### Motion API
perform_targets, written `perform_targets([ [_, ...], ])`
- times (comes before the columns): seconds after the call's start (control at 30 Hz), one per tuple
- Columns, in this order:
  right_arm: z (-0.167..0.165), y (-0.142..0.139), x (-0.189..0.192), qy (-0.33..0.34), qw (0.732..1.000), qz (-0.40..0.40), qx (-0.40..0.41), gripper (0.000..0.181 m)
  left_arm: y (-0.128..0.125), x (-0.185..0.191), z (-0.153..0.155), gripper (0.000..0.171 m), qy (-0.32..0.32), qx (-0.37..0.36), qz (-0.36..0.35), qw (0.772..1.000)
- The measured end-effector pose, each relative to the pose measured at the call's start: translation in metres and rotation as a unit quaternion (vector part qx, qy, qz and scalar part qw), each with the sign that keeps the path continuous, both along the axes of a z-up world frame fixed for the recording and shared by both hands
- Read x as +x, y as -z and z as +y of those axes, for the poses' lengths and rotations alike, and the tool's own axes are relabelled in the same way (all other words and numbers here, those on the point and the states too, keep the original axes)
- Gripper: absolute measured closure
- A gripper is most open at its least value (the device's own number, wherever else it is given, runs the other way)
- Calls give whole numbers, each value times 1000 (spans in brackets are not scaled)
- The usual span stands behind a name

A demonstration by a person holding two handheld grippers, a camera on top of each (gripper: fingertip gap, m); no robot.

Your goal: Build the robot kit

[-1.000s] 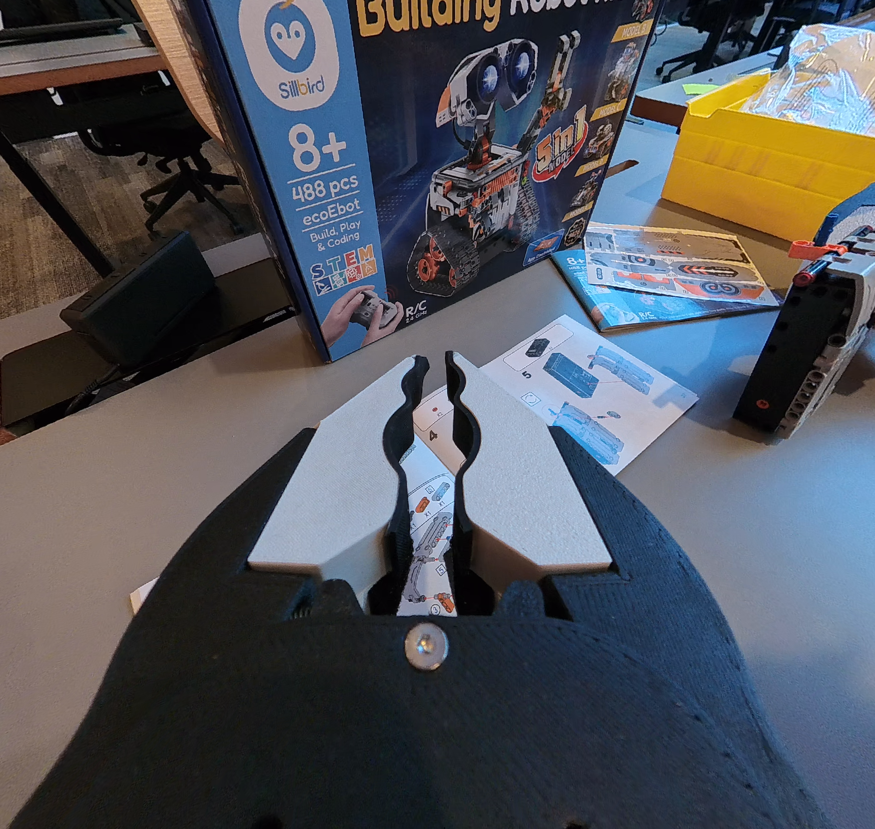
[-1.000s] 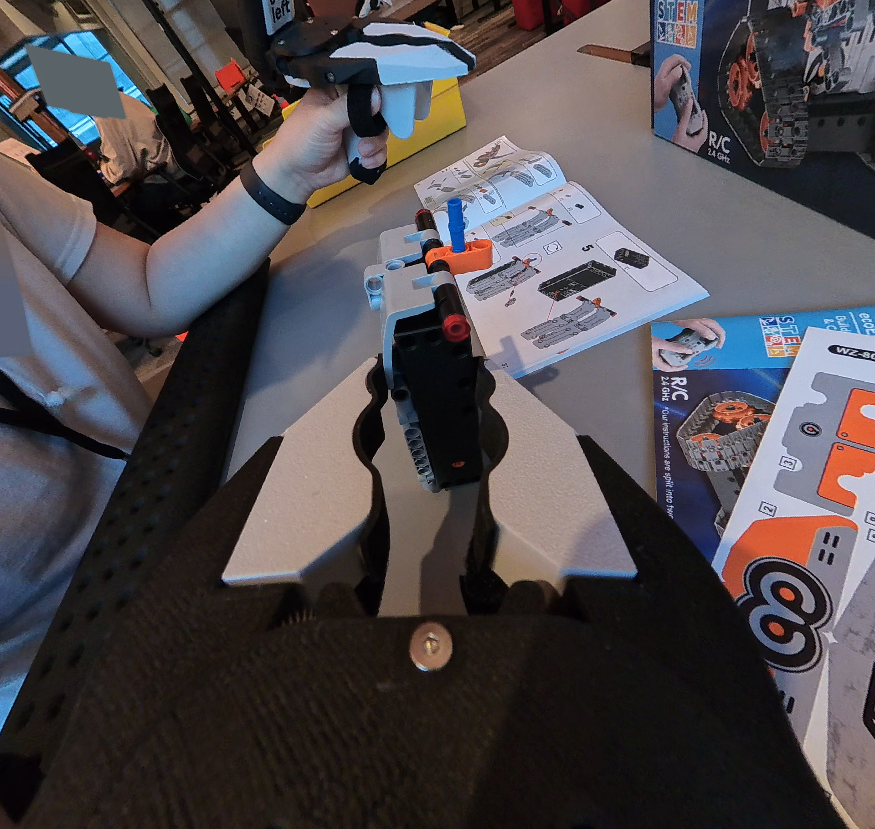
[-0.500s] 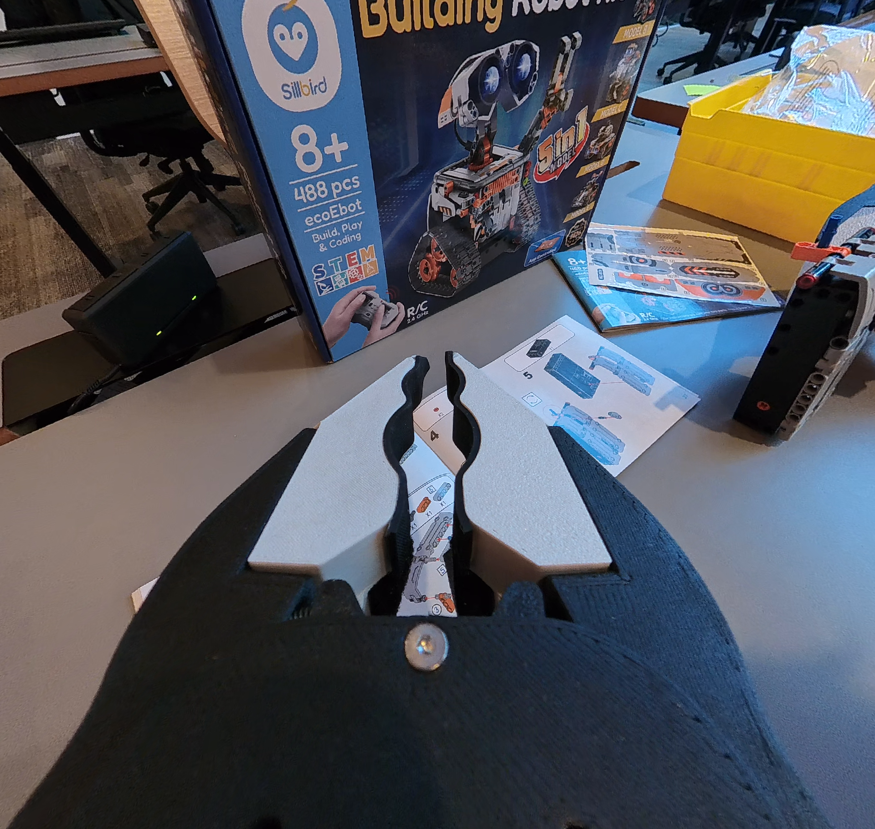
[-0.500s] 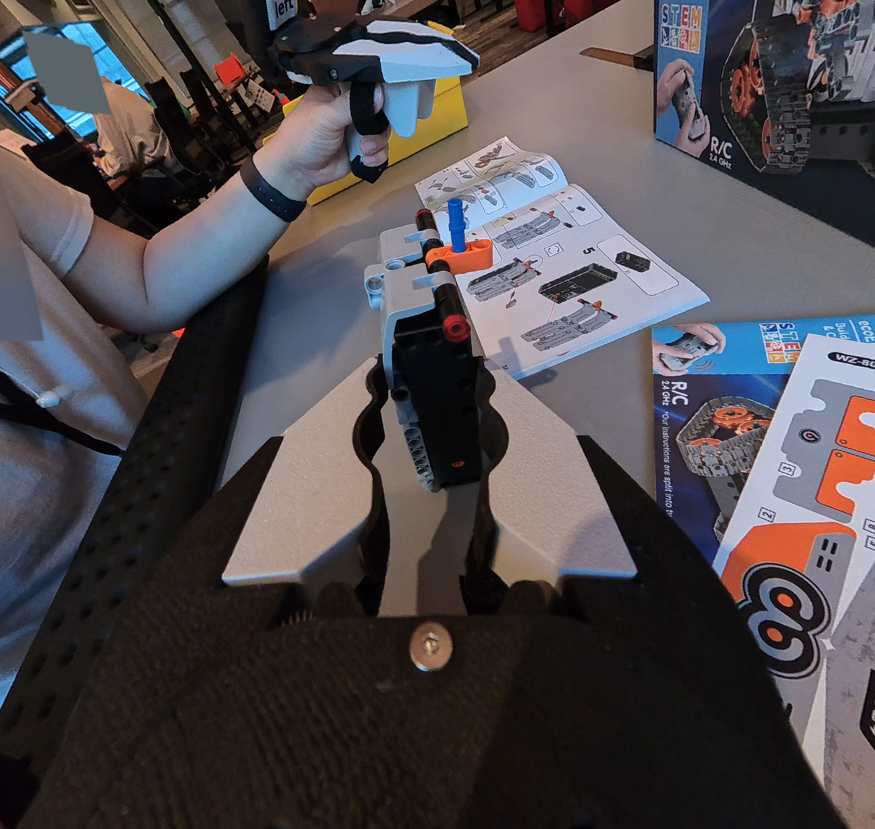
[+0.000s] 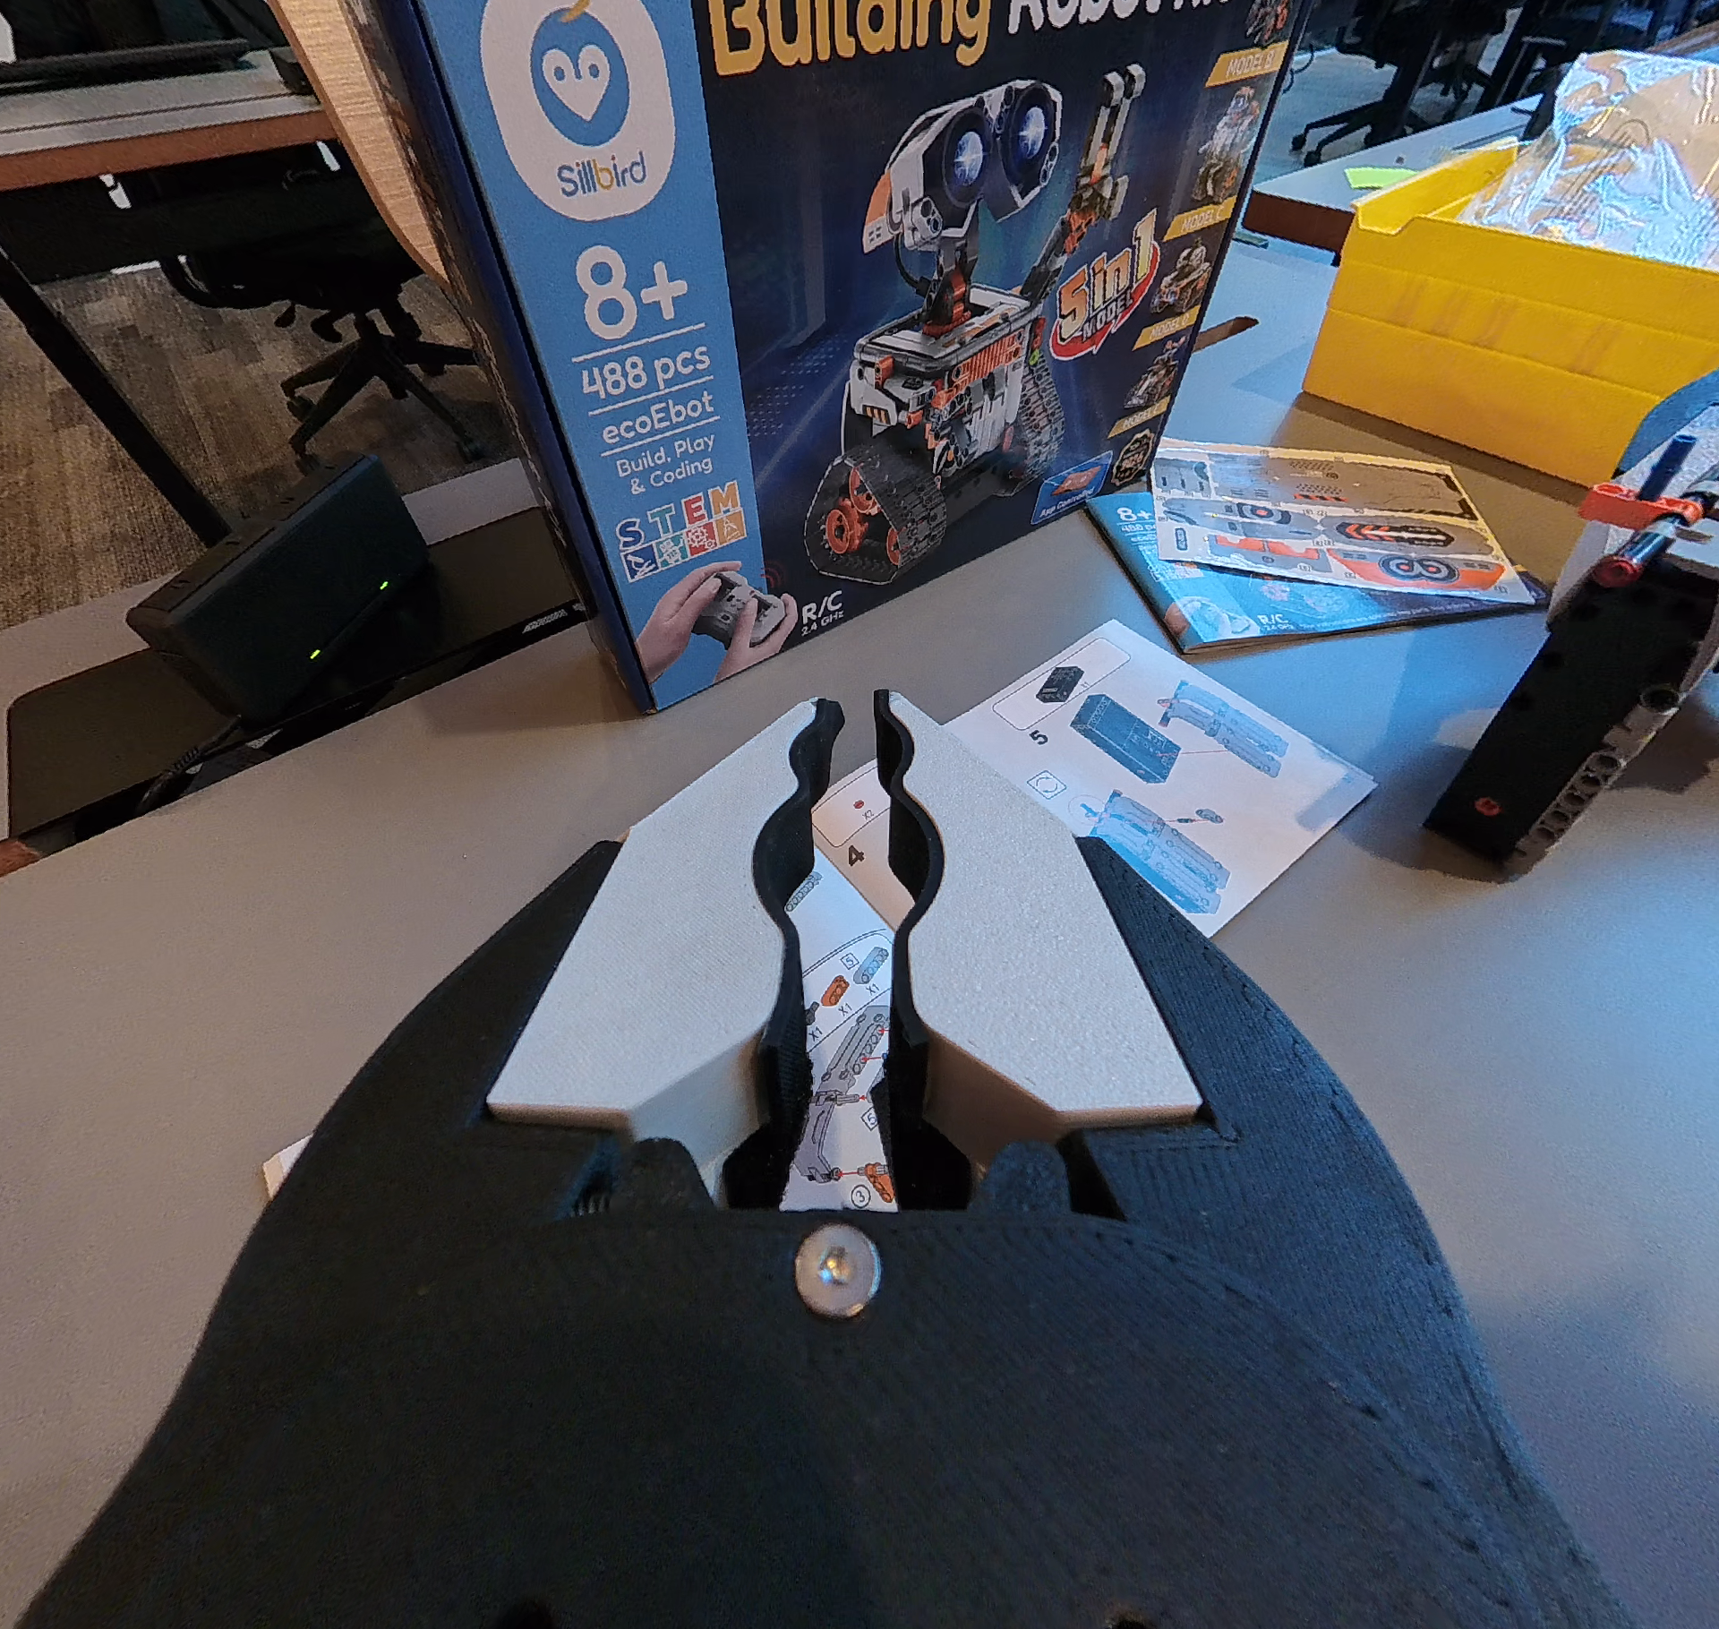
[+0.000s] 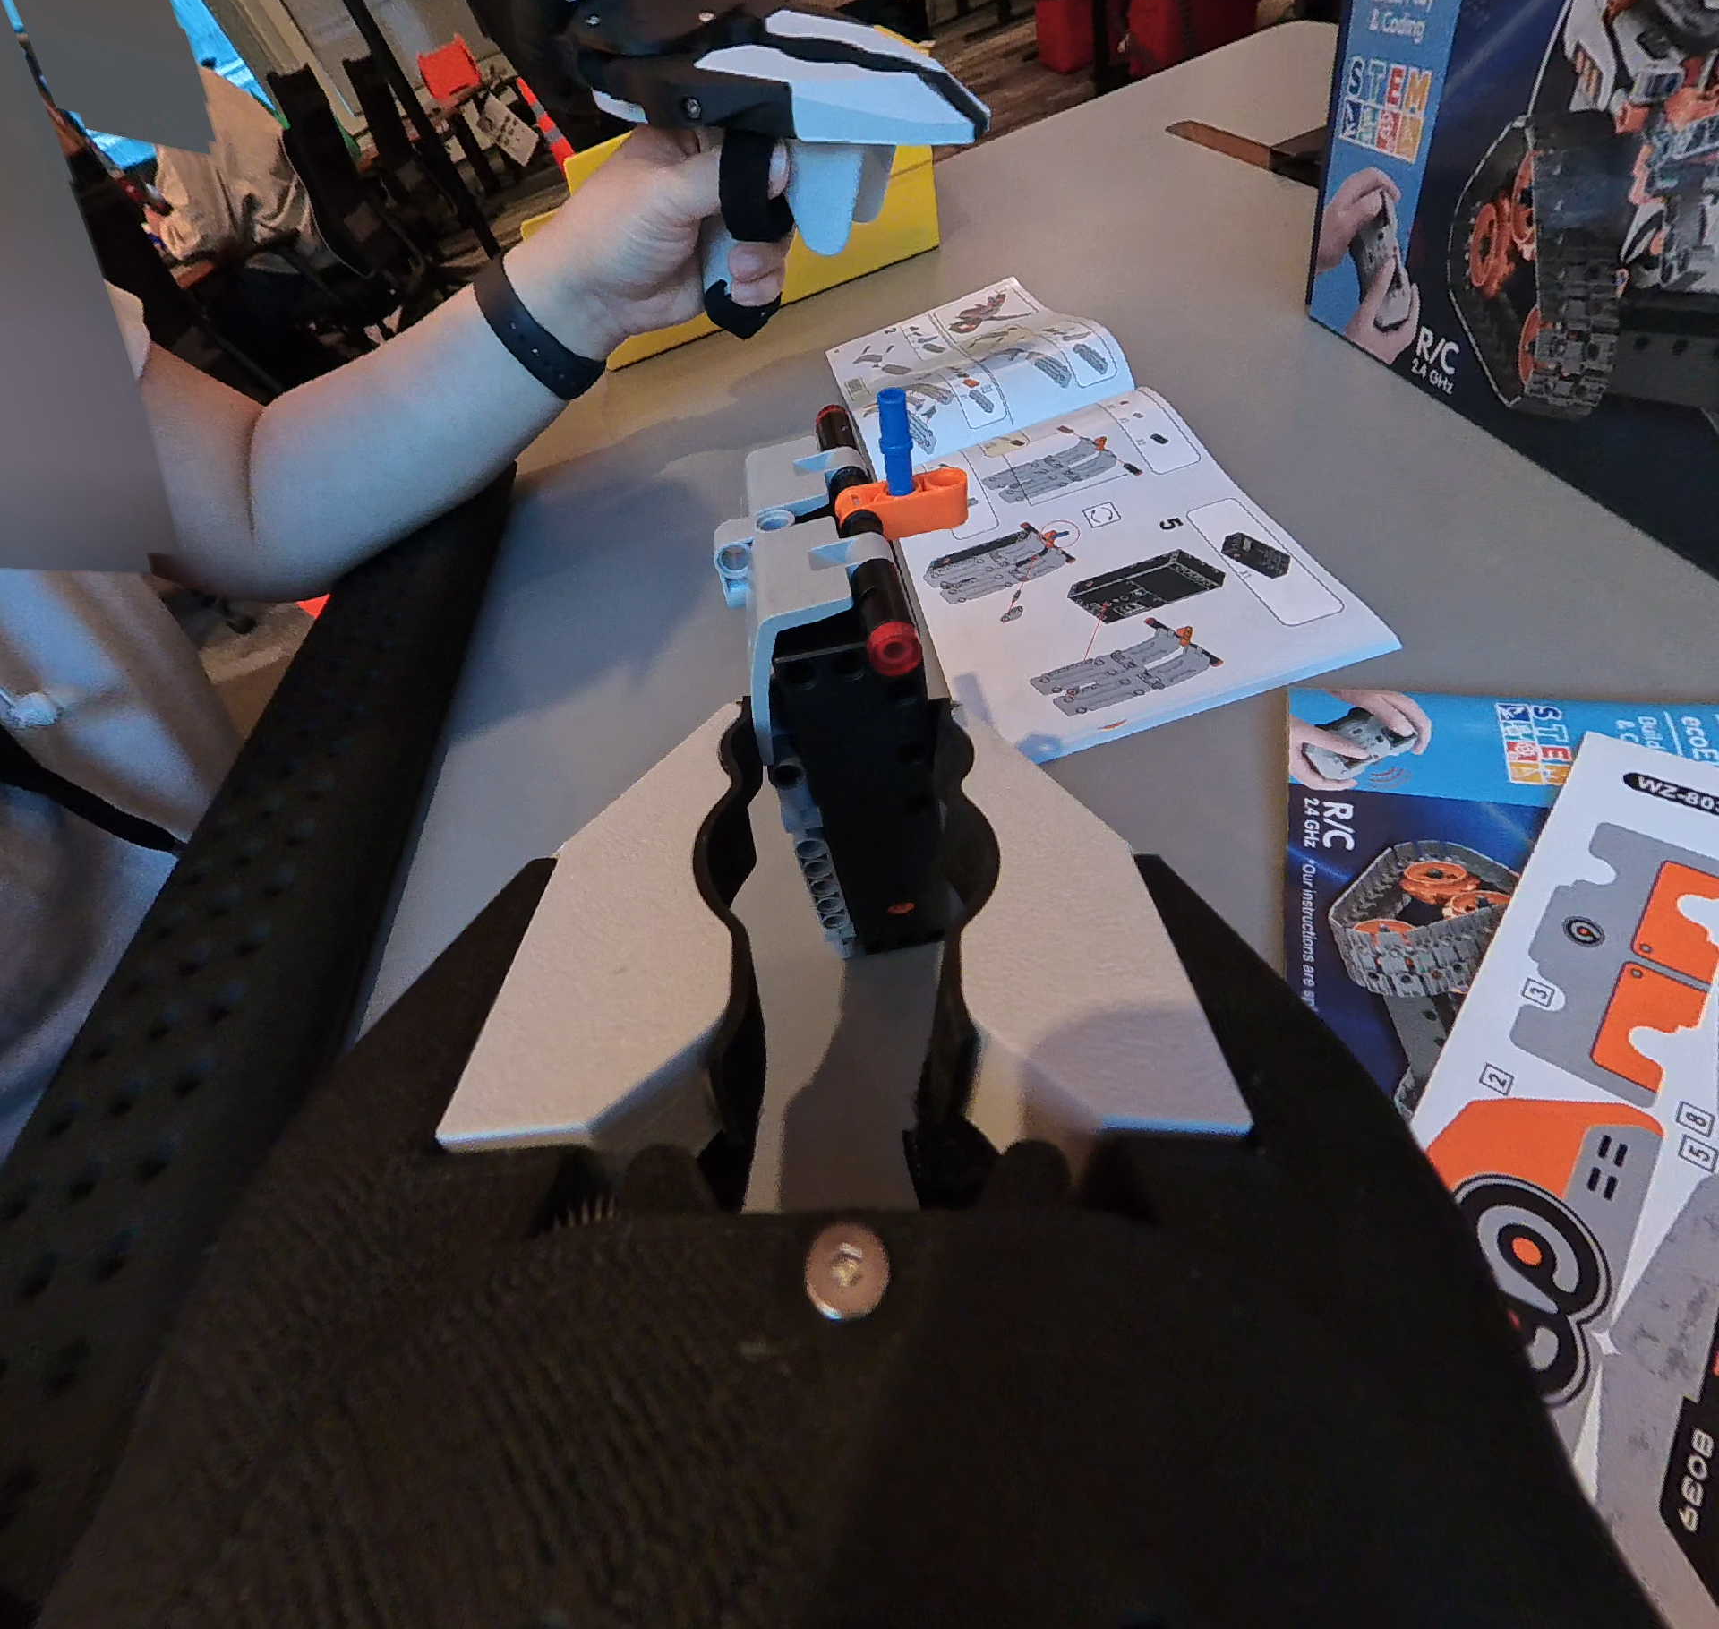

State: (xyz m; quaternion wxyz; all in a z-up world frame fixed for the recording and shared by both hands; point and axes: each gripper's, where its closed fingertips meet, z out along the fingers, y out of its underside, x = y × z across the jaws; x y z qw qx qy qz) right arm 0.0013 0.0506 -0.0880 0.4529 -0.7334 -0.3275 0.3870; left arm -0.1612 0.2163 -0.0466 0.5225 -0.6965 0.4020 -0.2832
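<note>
1. Right up close, the right gripper (image 6: 851,728) has its fingers (image 6: 1051,952) pinching a black and grey brick-built block (image 6: 856,803) that stands on the grey desk (image 6: 595,579).
2. On top of that block an orange beam (image 6: 916,505) sticks out sideways, a blue pin (image 6: 893,440) stands upright in it, and a red-tipped black axle (image 6: 884,617) runs along the upper edge.
3. Just beyond the block, an open instruction booklet (image 6: 1116,561) lies flat on the desk, touching or nearly touching the block's base.
4. Over that booklet hovers the left gripper (image 5: 848,710), held in a hand (image 6: 632,244) with a dark wristband; its fingers (image 5: 688,933) are almost pressed together with only a thin slit between them, holding nothing.
5. To the right of the block, a blue manual (image 6: 1377,803) lies on the desk with a sticker sheet (image 6: 1600,1026) on top of it.
6. Farther back, a large blue kit box (image 5: 837,282) stands upright on the desk, past the booklet.
7. Beside it, towards the desk's far side, sits a yellow bin (image 5: 1488,328) with crinkled clear plastic (image 5: 1619,151) in it.
8. Off the desk edge, a dark box with small green lights (image 5: 288,589) rests lower down.
</note>
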Motion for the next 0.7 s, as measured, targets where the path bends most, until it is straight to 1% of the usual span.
perform_targets([
  [0.37,-3,2,-17,-24,999,-19,18,143,5,-2,2,164,-3,2,15,1000],
  [0.7,-7,3,-29,-37,999,-37,14,144,7,4,-3,163,7,2,22,1000],
])
